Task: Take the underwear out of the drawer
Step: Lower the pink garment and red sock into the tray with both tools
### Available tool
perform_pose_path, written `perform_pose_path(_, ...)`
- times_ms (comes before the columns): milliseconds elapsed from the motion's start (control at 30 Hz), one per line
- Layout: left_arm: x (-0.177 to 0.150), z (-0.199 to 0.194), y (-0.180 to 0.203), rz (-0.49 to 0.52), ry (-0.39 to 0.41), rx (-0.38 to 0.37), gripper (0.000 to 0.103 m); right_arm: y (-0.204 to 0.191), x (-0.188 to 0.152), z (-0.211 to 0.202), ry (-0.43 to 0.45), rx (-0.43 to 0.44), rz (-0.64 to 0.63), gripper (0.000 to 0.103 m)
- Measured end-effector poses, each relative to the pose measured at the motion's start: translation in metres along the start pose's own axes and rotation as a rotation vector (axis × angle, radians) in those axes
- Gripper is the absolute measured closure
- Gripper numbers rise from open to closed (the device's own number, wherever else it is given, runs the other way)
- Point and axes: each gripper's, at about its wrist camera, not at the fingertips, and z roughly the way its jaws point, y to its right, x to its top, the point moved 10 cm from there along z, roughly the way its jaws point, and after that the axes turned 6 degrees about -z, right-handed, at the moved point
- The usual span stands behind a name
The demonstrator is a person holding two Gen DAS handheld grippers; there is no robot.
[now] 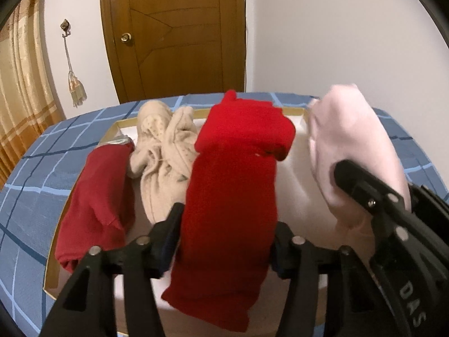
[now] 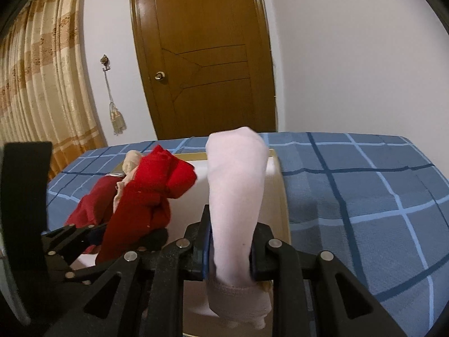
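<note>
A bright red garment (image 1: 233, 196) lies beside a darker maroon one (image 1: 98, 196), a cream piece with small dots (image 1: 165, 151) and a pale pink one (image 1: 350, 146), all in a white-lined drawer with a tan rim (image 1: 291, 112). The bed sheet (image 2: 364, 196) is blue, checked with light and dark blue lines. The door (image 2: 204, 56) is brown wood, the curtain (image 2: 42, 84) gold and beige striped, and both grippers black.

Four folded pieces of underwear: one bright red (image 1: 235, 185), one dark red (image 1: 98, 196), one beige (image 1: 162, 151), one pale pink (image 1: 353, 146). One drawer (image 1: 297, 118).
</note>
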Motion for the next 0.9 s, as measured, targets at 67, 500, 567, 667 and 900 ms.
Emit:
perform_pose_path(67, 0.000, 0.002, 0.001, 0.012, -0.003, 0.012, 0.037, -0.006, 0.001, 0.001, 0.005, 0.023, -0.010, 0.080)
perform_pose_path(500, -0.001, 0.007, -0.003, 0.007, -0.019, 0.058, 0.021, 0.001, 0.008, -0.007, 0.071, 0.038, 0.048, 0.049)
perform_pose_path(567, 0.000, 0.007, -0.005, 0.000, -0.014, 0.056, 0.021, 0.003, 0.010, -0.009, 0.086, 0.027, 0.054, 0.049)
perform_pose_path(667, 0.003, 0.005, -0.010, -0.019, -0.001, 0.058, 0.018, 0.008, 0.011, -0.013, 0.101, 0.013, 0.075, 0.049)
perform_pose_path(900, 0.006, -0.004, -0.011, -0.020, 0.052, 0.067, 0.018, 0.013, 0.013, -0.022, 0.136, -0.023, 0.090, 0.049)
